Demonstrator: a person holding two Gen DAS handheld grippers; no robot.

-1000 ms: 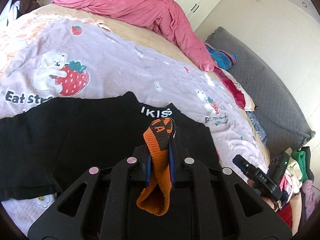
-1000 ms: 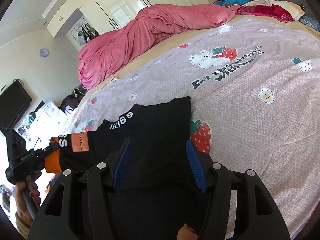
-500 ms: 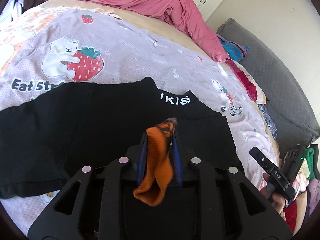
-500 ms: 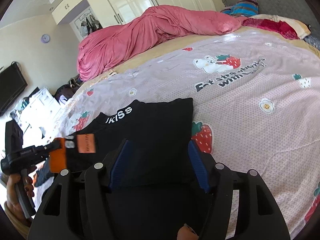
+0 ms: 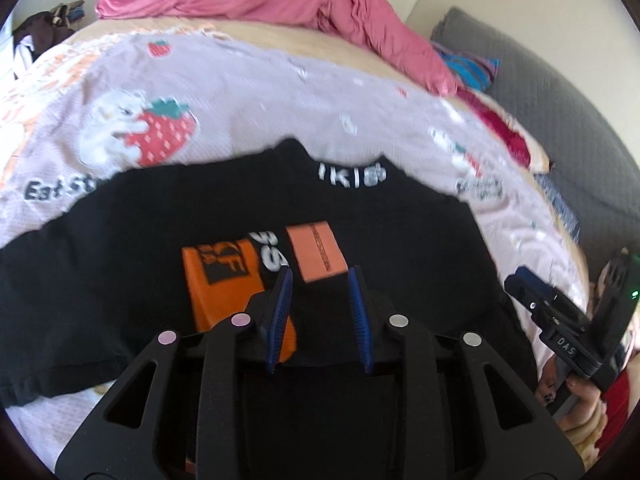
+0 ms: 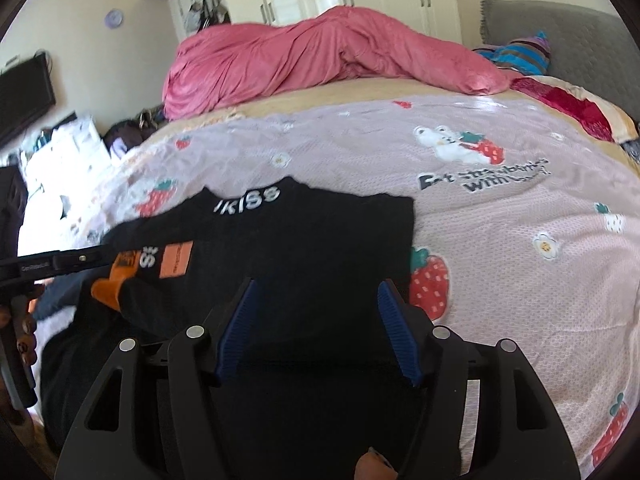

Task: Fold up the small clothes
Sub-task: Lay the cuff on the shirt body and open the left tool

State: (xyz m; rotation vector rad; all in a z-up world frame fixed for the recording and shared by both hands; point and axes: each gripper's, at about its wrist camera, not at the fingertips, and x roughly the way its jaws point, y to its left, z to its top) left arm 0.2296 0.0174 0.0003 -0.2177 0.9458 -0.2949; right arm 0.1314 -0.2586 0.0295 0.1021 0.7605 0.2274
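Observation:
A small black top (image 5: 120,240) with white collar lettering lies flat on the strawberry-print bedsheet (image 5: 240,92). Its sleeve with an orange cuff (image 5: 224,280) and orange patch (image 5: 316,252) lies folded across the body. My left gripper (image 5: 320,276) is open just above the sleeve, holding nothing. In the right wrist view the top (image 6: 312,240) fills the middle, the orange cuff (image 6: 108,288) at its left. My right gripper (image 6: 316,288) is open over the top's near part. The left gripper (image 6: 56,264) shows at the left edge, the right gripper (image 5: 560,320) at the right of the left view.
A pink duvet (image 6: 320,56) is heaped at the far side of the bed. A grey headboard (image 5: 560,100) and striped and red pillows (image 6: 520,56) are at the right. Clutter and a dark bag (image 6: 124,136) lie past the bed's left edge.
My left gripper opened and let go of the orange cuff. The sleeve now lies flat across the black top. The right gripper stayed open and shifted slightly.

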